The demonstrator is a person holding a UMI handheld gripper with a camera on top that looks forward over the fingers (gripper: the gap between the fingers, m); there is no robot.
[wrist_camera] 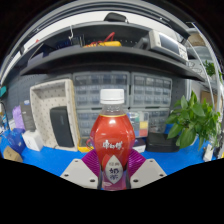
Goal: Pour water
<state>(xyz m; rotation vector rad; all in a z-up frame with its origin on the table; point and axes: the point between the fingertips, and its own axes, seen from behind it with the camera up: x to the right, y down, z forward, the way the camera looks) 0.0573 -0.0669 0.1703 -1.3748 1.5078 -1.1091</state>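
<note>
Red bottle (112, 140) between hand-held gripper (113, 171) fingers, blue table (40, 160)

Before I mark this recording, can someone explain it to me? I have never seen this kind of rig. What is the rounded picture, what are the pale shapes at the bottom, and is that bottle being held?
There is no robot arm here. A person carries a hand-held gripper with two fingers, and the only camera rides on it, looking forward along those fingers through a wide-angle lens, which is why everything curves. The pale shapes at the bottom are the two fingers, with purple pads on their inner faces. Between them stands a bottle with a white cap, reddish contents and a red label. The fingers appear closed on its lower part, so it seems to be held. Under it is a blue surface. Beyond are a green plant to one side, a pale boxy object to the other, and shelves above.
</note>
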